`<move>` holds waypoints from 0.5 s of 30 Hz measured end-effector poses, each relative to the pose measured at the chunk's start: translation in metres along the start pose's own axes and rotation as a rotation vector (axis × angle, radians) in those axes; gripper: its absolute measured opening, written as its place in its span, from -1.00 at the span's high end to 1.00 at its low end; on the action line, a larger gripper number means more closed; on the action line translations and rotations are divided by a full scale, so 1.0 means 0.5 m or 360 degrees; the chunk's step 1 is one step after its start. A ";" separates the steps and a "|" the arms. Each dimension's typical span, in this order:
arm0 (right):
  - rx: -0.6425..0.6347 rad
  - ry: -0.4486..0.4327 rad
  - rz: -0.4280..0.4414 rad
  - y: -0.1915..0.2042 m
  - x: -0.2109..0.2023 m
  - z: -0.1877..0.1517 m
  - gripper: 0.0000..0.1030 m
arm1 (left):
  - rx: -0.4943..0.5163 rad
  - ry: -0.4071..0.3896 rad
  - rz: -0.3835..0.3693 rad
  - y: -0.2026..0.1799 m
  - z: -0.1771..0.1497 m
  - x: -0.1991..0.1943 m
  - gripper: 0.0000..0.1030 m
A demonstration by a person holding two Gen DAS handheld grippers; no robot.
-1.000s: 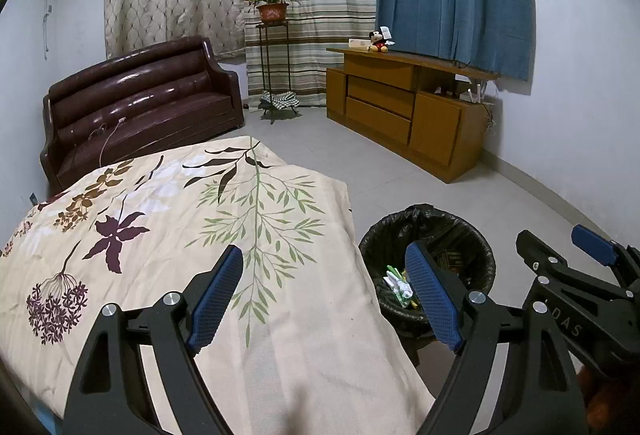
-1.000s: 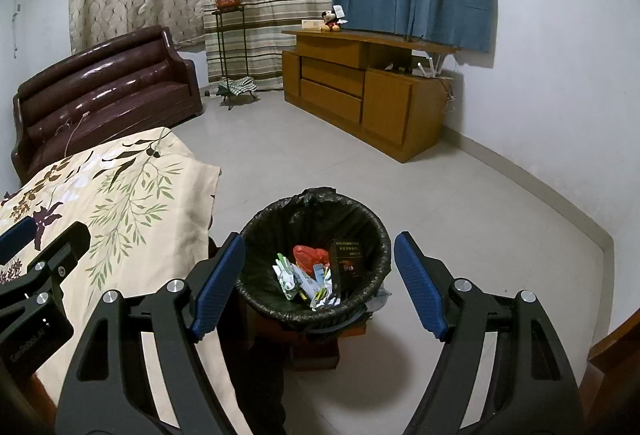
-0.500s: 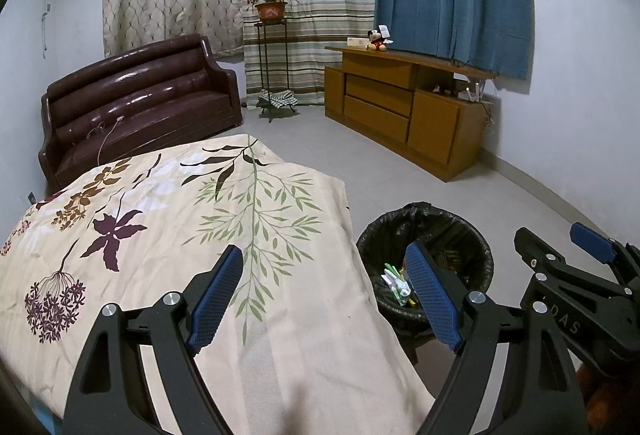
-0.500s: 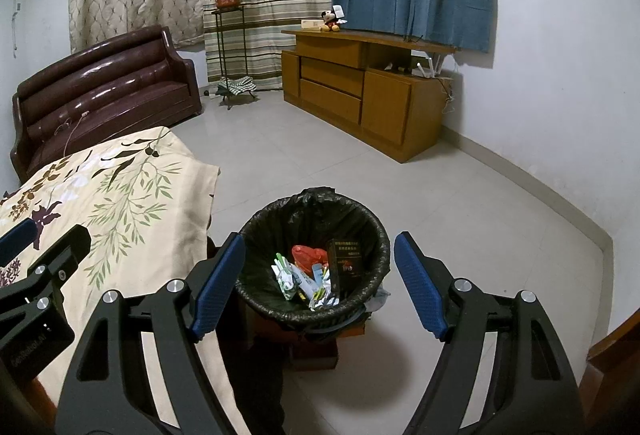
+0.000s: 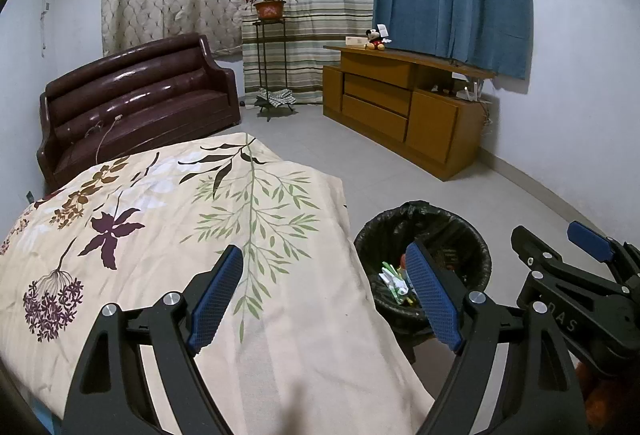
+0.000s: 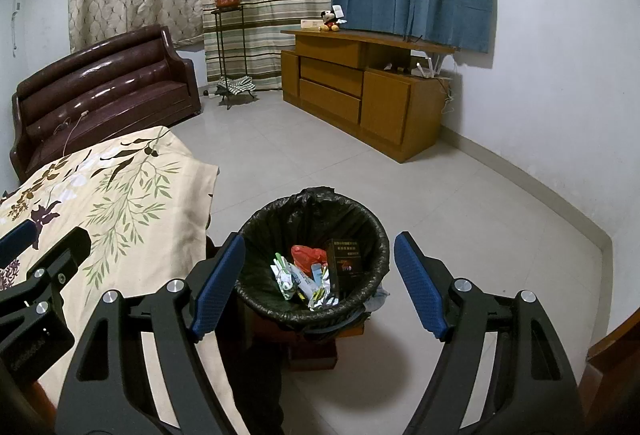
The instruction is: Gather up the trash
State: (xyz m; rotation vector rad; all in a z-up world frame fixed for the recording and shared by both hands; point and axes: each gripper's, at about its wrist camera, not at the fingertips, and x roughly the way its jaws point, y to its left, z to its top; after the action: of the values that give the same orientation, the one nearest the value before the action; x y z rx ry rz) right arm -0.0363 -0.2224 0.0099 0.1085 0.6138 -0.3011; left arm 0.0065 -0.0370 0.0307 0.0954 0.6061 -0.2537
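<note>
Trash (image 6: 308, 277) in bin (image 6: 372, 235) | between spread right tongs (image 6: 318, 281) | left tongs (image 5: 324, 293) spread, empty

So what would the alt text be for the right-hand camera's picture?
Open blue-padded tongs hang empty above a black-lined trash bin holding wrappers, a red bag and a dark box. A floral bedspread lies at left; a brown sofa, wooden cabinet and curtains stand behind.
</note>
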 end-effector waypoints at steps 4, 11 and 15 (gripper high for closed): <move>0.0000 0.0002 0.0000 0.000 0.000 0.000 -0.46 | 0.0000 0.0000 -0.0003 0.000 0.000 0.000 -0.57; 0.0000 0.0003 0.0000 -0.002 0.000 0.000 -0.46 | 0.0003 0.0006 -0.0003 -0.014 -0.006 -0.001 -0.57; 0.0000 0.0002 -0.0001 -0.002 -0.001 0.000 -0.46 | 0.0001 0.0008 -0.0007 -0.014 -0.006 0.000 -0.57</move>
State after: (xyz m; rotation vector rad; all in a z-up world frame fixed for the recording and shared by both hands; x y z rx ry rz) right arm -0.0369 -0.2235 0.0103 0.1083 0.6149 -0.3016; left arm 0.0028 -0.0431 0.0280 0.0952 0.6115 -0.2581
